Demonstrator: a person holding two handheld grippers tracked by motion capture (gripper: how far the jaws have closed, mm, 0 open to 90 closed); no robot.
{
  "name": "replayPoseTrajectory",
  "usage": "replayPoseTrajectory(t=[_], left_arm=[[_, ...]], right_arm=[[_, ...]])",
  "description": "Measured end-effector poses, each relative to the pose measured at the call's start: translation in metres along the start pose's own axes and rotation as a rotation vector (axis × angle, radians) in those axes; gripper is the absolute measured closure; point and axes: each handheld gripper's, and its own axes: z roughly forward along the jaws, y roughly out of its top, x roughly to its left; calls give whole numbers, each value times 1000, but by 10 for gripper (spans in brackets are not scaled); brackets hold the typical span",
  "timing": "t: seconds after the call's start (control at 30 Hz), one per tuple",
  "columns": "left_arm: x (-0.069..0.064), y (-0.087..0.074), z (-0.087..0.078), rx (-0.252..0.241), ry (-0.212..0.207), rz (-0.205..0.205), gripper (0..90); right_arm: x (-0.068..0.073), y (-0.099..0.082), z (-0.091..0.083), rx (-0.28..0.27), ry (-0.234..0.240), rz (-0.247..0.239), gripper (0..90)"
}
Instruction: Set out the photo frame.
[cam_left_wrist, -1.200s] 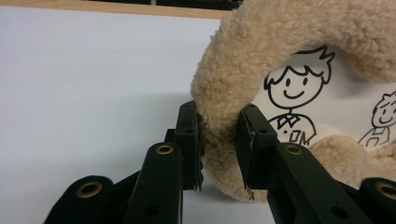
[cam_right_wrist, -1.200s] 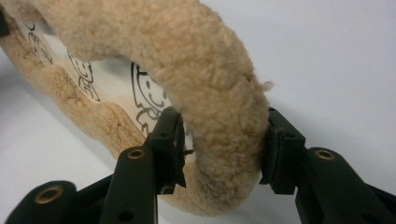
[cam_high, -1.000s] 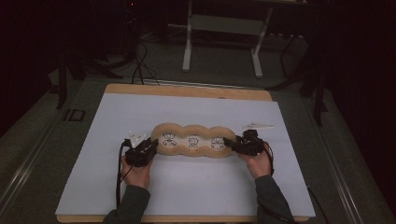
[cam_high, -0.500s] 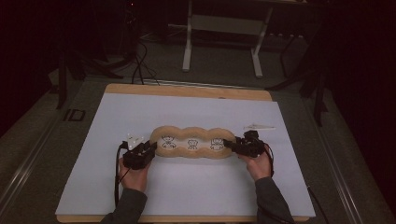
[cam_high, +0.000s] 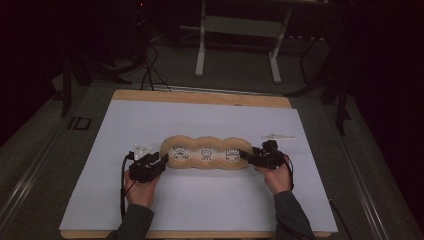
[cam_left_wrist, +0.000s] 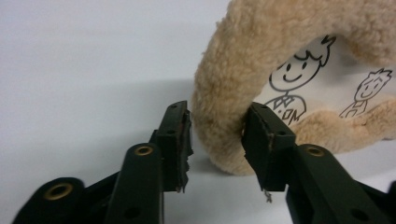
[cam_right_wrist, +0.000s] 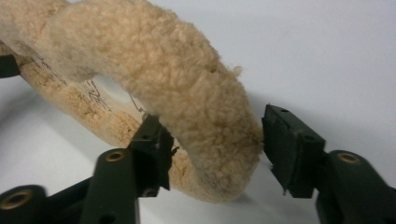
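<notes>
A tan fleece piece (cam_high: 205, 145) with three lobes lies across the white sheet, each lobe framing a white panel with a cartoon figure. My left gripper (cam_high: 162, 161) is at its left end. In the left gripper view the jaws (cam_left_wrist: 217, 140) straddle the fleecy rim (cam_left_wrist: 233, 70); they have just been opening, and a gap shows at the outer pad. My right gripper (cam_high: 245, 156) is at the right end. Its jaws (cam_right_wrist: 215, 144) have also just been opening around the rim (cam_right_wrist: 177, 79), with one pad standing clear of the fleece.
The white sheet (cam_high: 200, 200) covers a wooden board (cam_high: 200, 97). A small pale flat object (cam_high: 277, 136) lies behind my right gripper. Beyond the table stand metal frame legs (cam_high: 201, 45), with cables (cam_high: 150, 70) on the dark floor.
Both pairs of jaws have spread apart from the ends of the fleece piece. The piece lies about where it was, and both hands have hardly shifted.
</notes>
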Motion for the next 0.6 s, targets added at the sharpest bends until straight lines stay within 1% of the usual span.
replayPoseTrajectory(t=[0.03, 0.1, 0.13, 0.17, 0.2, 0.27, 0.47, 0.6], left_arm=[[1, 0, -2, 6, 2, 3, 584], [1, -1, -6, 4, 9, 10, 554], [1, -1, -6, 4, 9, 10, 540], [4, -1, -10, 4, 6, 11, 540], [5, -1, -12, 5, 8, 14, 540], [8, -2, -16, 5, 19, 27, 528], [20, -1, -30, 13, 2, 23, 498], [26, 0, -42, 17, -8, 49, 472]], right_arm=[[0, 0, -1, -3, 1, 3, 410], [0, -1, -3, -7, 2, 3, 383], [0, -1, -3, -7, 2, 3, 383], [0, -1, -4, -9, 1, 4, 377], [0, -1, -7, -19, -7, -1, 364], [0, -1, -10, -24, -5, -1, 356], [3, -4, -20, -29, -13, -27, 328], [2, -9, -28, -21, -12, -45, 315]])
